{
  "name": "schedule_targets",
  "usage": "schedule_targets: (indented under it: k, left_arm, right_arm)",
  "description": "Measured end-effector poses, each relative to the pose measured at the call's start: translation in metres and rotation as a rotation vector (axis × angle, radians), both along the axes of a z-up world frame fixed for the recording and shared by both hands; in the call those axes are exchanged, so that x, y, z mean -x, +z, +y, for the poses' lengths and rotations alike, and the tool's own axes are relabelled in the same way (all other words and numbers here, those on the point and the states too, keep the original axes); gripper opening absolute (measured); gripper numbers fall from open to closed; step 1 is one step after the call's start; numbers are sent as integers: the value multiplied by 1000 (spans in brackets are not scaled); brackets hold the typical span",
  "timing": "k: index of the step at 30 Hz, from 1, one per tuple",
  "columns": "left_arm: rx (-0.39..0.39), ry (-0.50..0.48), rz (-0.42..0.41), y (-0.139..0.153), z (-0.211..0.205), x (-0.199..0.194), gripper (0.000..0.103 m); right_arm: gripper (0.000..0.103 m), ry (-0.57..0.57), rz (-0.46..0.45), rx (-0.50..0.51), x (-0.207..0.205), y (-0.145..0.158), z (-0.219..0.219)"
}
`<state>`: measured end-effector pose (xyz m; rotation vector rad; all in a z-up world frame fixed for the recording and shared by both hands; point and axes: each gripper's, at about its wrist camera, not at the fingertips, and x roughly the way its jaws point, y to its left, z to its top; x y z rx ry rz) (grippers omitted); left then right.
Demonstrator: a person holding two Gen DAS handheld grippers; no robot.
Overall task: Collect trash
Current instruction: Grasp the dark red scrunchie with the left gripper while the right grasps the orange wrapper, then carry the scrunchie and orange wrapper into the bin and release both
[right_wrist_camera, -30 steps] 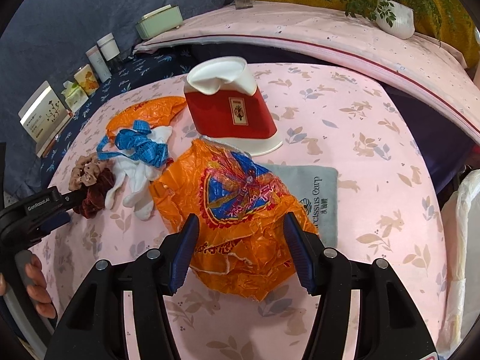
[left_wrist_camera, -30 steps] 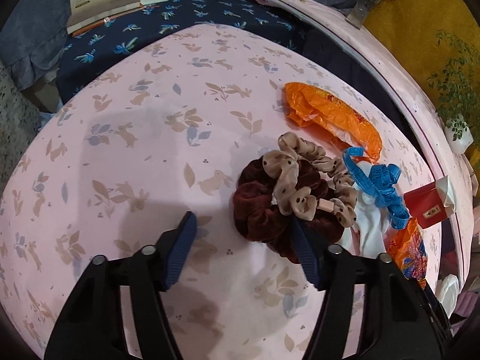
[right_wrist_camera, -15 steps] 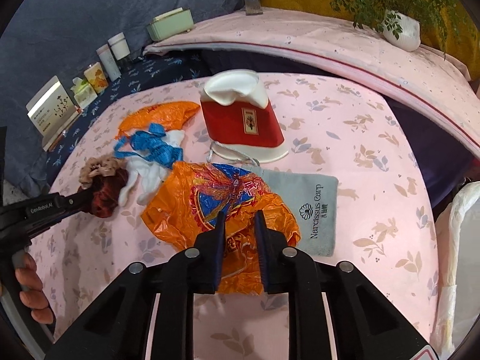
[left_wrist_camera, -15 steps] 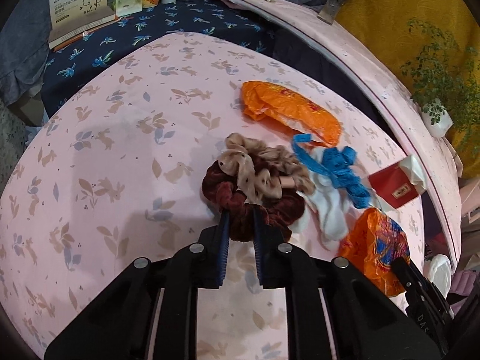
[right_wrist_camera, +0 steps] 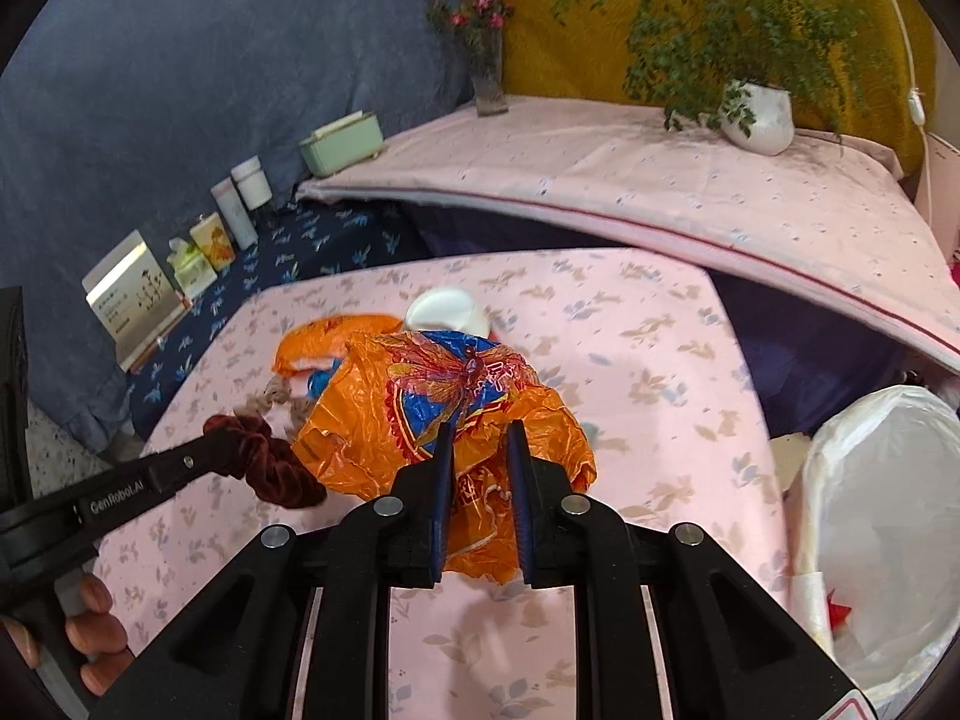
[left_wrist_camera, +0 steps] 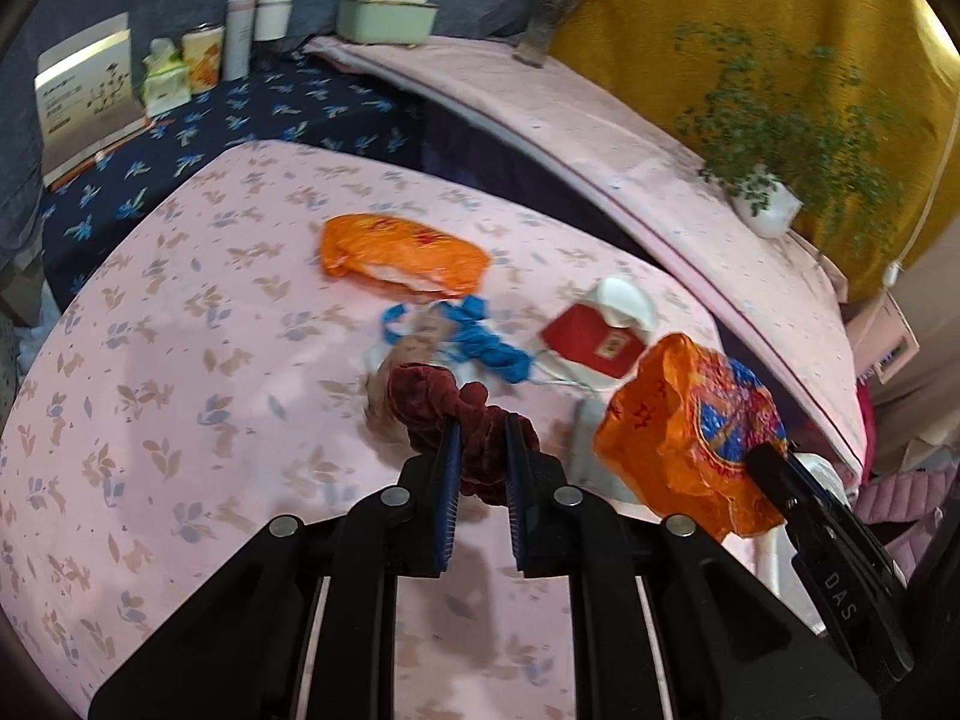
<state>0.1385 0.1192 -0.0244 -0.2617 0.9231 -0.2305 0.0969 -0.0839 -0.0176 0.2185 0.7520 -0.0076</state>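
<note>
- Two grippers, both clenched on a catch, both held above the pink leaf-print tablecloth (left_wrist_camera: 180,360);
- left gripper (left_wrist_camera: 483,426): blue pads nipped tight on the dark maroon velvet scrunchie (left_wrist_camera: 456,408); scrunchie hangs clear of the cloth, loop bunched out ahead of the tips; jaws nearly together w/ only fabric between;
- right gripper (right_wrist_camera: 478,432): pads pinched on the crumpled orange plastic bag w/ blue-and-red dragonfly print (right_wrist_camera: 444,402); bag lifted off the cloth, billowing up in front of the fingers; in left wrist view same bag hangs at right, right gripper's black arm beside it;
- on the cloth: flat orange plastic wrapper (left_wrist_camera: 402,255) towards the far side; blue ribbon tangle (left_wrist_camera: 474,336) just nearer than it, on smth white; blurry beige scrunchie (left_wrist_camera: 414,354) beside the ribbon, just behind the maroon one;
- red-and-white paper cup (left_wrist_camera: 600,330) on its side, right of the ribbon;
- white-lined trash bin (right_wrist_camera: 882,516) off the table's right edge, near right gripper; mouth open;
- person's fingers (right_wrist_camera: 90,618) wrapped on left gripper's handle, lower left of right wrist view.
</note>
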Motion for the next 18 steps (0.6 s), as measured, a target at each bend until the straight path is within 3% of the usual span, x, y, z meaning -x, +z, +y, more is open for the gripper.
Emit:
schedule_targets:
  k: [8, 18]
  left_arm:
    - [21, -134, -71, 33, -58, 22, 13]
    - [32, -326, -122, 58, -141, 50, 13]
  right_arm:
    - [16, -83, -77, -12, 28, 30, -43]
    - [16, -247, -124, -31, 70, 42, -115]
